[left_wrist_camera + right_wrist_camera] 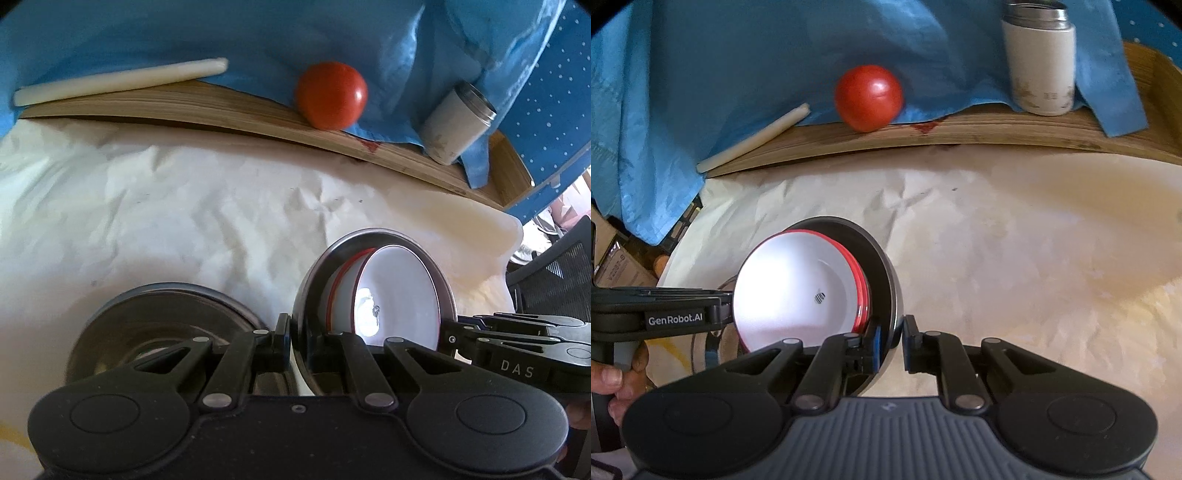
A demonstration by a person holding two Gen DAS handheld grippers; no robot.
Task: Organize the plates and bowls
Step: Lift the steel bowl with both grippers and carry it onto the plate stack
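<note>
"DAS" on right gripper [517, 343], "GenRobot.AI" on left gripper [676, 319]

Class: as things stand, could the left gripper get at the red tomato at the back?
Probably not yet: the left gripper is shut on the metal bowl. The white paper before the tomato is bare.

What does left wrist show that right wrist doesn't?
Left wrist only: a second steel dish lying flat on the paper, and a mesh chair.
Right wrist only: a cardboard box and the person's hand.
Both: tilted steel plate with the red-rimmed bowl, tomato, white flask, white stick.
</note>
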